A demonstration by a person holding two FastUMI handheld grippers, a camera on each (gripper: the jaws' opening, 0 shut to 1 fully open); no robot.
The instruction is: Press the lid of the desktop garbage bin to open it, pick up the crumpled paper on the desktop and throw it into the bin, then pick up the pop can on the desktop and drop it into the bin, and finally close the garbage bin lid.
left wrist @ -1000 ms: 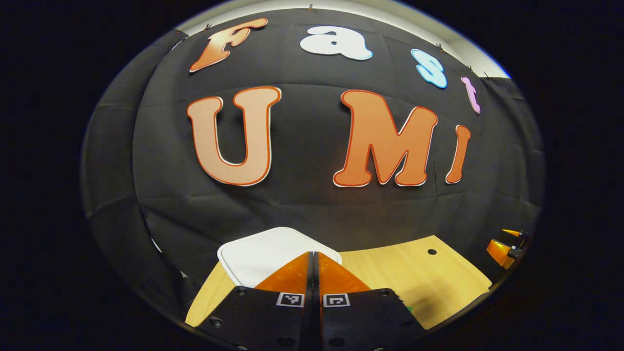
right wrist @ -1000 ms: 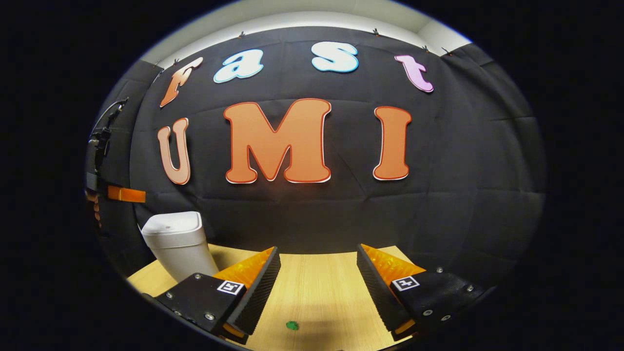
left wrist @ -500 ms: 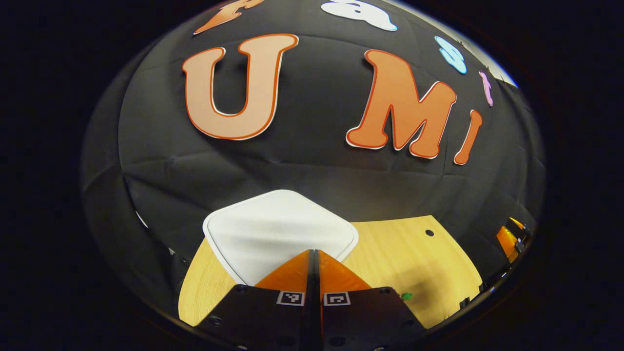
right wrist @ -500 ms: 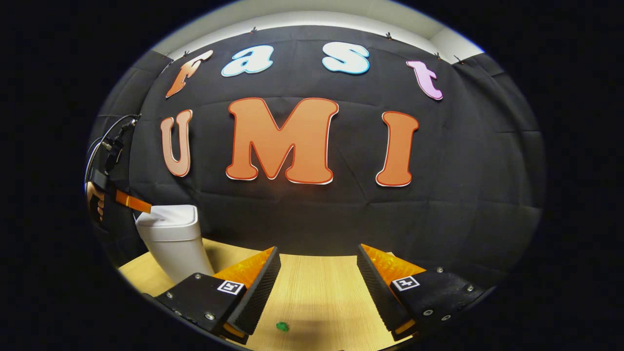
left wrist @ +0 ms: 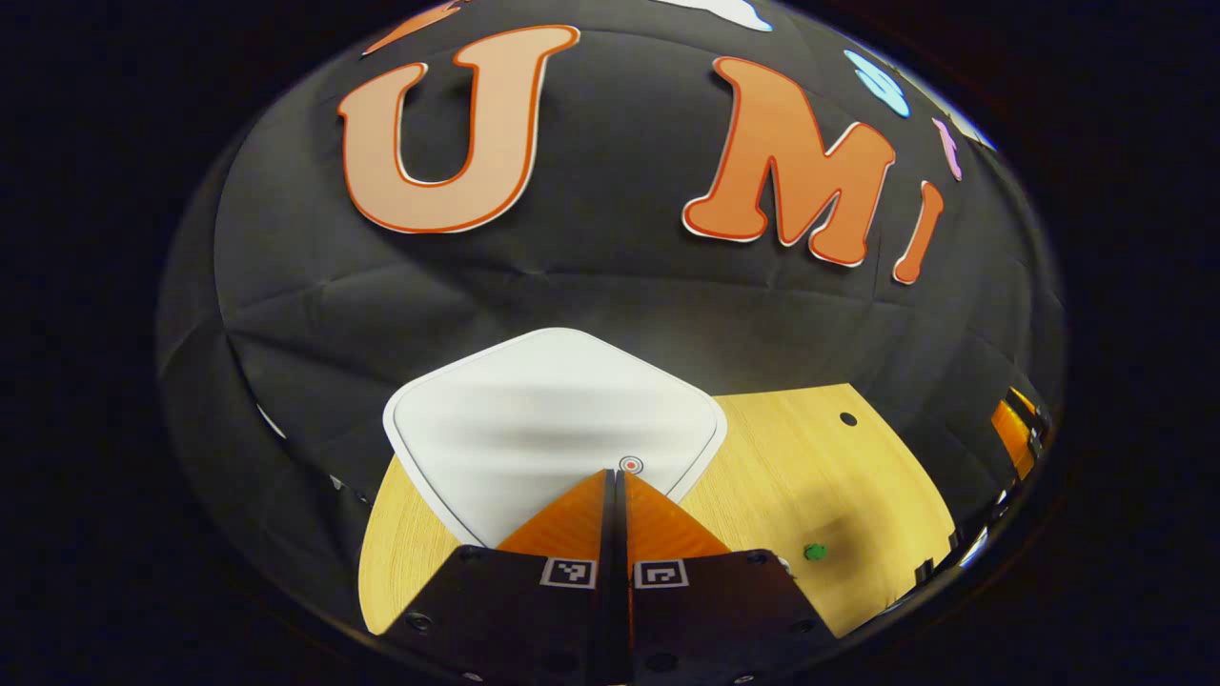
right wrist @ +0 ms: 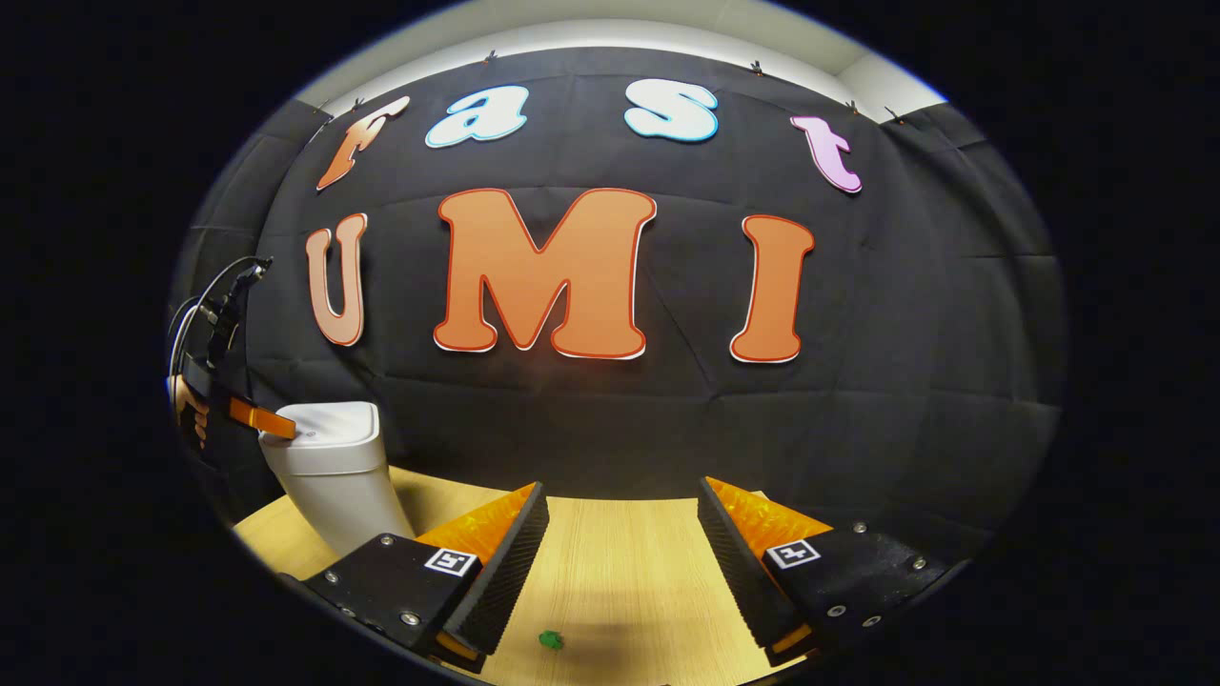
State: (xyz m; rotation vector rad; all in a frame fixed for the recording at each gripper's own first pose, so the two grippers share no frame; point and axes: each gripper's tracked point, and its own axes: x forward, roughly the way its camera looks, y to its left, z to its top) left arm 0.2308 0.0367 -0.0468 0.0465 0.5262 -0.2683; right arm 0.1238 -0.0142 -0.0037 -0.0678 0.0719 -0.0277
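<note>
Left tool [left wrist: 615,476], clenched on nothing, hangs at the lid's [left wrist: 534,419] near edge, bottom centre, tips by its button [left wrist: 630,465]. Right tool [right wrist: 620,543] waits released over the counter [right wrist: 610,591]. Pressing beside the button, I'd guess, could tip the bin [right wrist: 334,467] and leave the lid shut.

We note a light wooden table [right wrist: 620,562] as the reference point. Directly behind its far edge hangs a black cloth wall [right wrist: 905,381], creased in a grid of fold lines and clipped along its top. Above the cloth runs a pale strip of room wall [right wrist: 591,33]. Near the table's far corner we see a small dark hole [left wrist: 847,418].
</note>
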